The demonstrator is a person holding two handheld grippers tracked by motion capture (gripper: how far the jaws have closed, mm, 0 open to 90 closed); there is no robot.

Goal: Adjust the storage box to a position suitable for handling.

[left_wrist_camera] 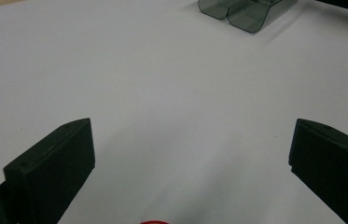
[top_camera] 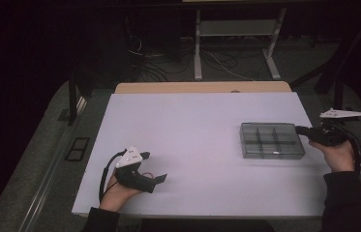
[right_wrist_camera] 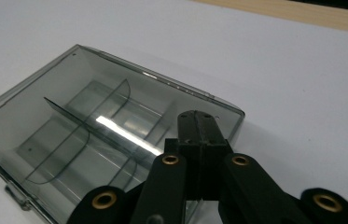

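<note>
— Looking down from the high view, what surface have I got?
— White bench (top_camera: 188, 145), dark floor and cables (top_camera: 217, 63) behind. The divided clear box (top_camera: 271, 140) sits near its right edge.
— And up close?
— Right gripper (right_wrist_camera: 197, 123) fingers clenched together at the box's rim — nothing between them; left gripper (left_wrist_camera: 190, 154) fingers released over bare bench.

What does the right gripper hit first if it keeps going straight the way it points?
Probably the smoky transparent plastic compartment box. The right gripper, jaws shut with nothing between them, points at its near wall, tips already over the rim. Whether they touch the box is unclear.
</note>
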